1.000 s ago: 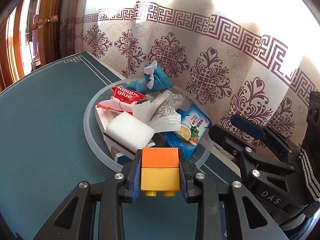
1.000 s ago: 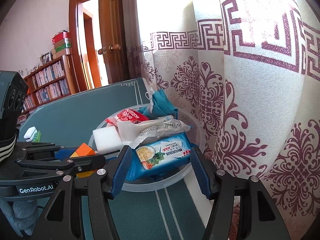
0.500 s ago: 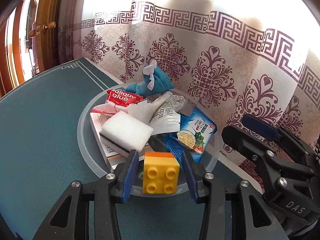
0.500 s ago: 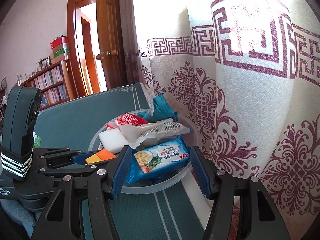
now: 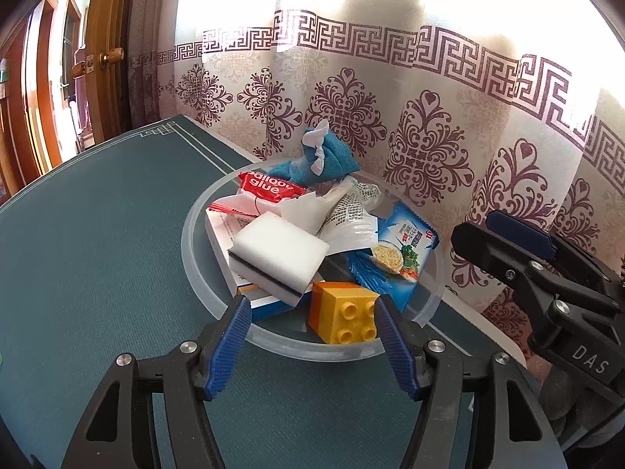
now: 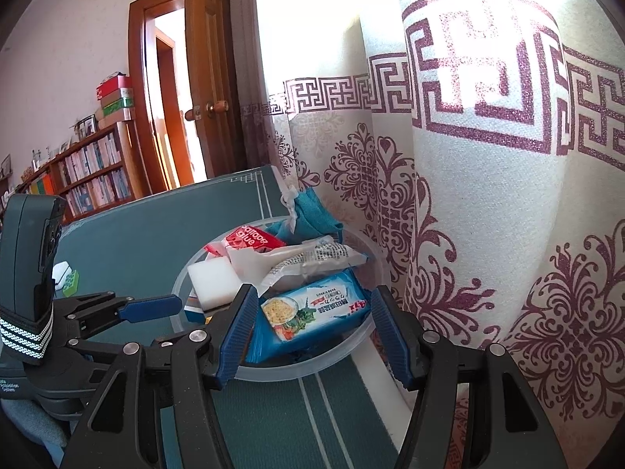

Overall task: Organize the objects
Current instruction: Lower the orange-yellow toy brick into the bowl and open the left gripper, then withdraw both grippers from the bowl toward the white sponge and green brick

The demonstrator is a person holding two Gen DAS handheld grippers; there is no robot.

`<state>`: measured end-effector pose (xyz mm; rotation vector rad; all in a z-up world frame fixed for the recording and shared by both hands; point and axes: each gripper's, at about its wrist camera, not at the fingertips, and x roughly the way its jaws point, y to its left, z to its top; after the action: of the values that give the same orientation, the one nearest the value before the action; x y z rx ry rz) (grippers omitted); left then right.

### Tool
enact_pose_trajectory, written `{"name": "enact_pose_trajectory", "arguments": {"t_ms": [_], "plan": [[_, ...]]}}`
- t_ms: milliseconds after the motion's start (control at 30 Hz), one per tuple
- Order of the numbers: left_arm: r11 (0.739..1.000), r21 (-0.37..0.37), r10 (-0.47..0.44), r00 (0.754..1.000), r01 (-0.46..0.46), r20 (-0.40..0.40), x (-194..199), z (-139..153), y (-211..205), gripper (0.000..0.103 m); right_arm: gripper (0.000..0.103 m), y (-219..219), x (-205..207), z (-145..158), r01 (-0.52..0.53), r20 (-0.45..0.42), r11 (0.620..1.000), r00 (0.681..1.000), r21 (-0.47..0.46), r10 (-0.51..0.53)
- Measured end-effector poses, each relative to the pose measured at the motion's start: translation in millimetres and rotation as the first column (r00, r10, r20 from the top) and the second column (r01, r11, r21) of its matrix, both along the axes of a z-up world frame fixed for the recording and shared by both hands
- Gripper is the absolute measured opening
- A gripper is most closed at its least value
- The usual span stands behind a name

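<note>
Block set down in the bowl

Yellow-and-orange toy brick [image 5: 343, 312] lies in the clear plastic bowl [image 5: 195, 258], lower centre; left gripper [image 5: 312, 336] spread apart, empty. Best withdrawn straight back.

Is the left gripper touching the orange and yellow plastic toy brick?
Cannot tell. In the left wrist view the left gripper is open, but its right finger's tip meets the toy brick with no clear gap.

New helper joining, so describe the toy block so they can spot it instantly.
Find the clear round tray on the green table by the curtain. At its near rim, next to the white sponge, lies the block: the only hard, studded piece, yellow with an orange layer, among soft packets.
</note>
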<state>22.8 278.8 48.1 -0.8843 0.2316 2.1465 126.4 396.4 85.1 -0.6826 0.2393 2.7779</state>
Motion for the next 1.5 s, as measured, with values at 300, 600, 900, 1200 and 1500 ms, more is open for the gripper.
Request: {"name": "enact_pose_trajectory", "arguments": {"t_ms": [300,600,900,1200,1500], "plan": [[0.996,0.02,0.084,0.996,-0.083,-0.004,-5,7,-26,0.088,0.062,-11,-5,-7,-0.034,0.027,0.999,0.999,0.01,0.034],[0.983,0.01,0.181,0.983,-0.181,-0.009,-18,5,-57,0.096,0.062,-31,-10,-15,-0.088,0.056,0.996,0.995,0.029,0.086],[0.954,-0.004,0.301,0.954,-0.301,-0.013,-33,8,-93,0.098,0.062,-58,-14,-20,-0.145,0.084,0.988,0.987,0.047,0.141],[0.92,-0.006,0.393,0.92,-0.393,-0.005,-42,9,-132,0.098,0.062,-88,-20,-20,-0.214,0.104,0.975,0.973,0.064,0.207],[0.884,-0.028,0.466,0.885,-0.466,-0.024,-49,7,-164,0.099,0.062,-124,-40,-24,-0.339,0.144,0.938,0.934,0.067,0.327]]}}
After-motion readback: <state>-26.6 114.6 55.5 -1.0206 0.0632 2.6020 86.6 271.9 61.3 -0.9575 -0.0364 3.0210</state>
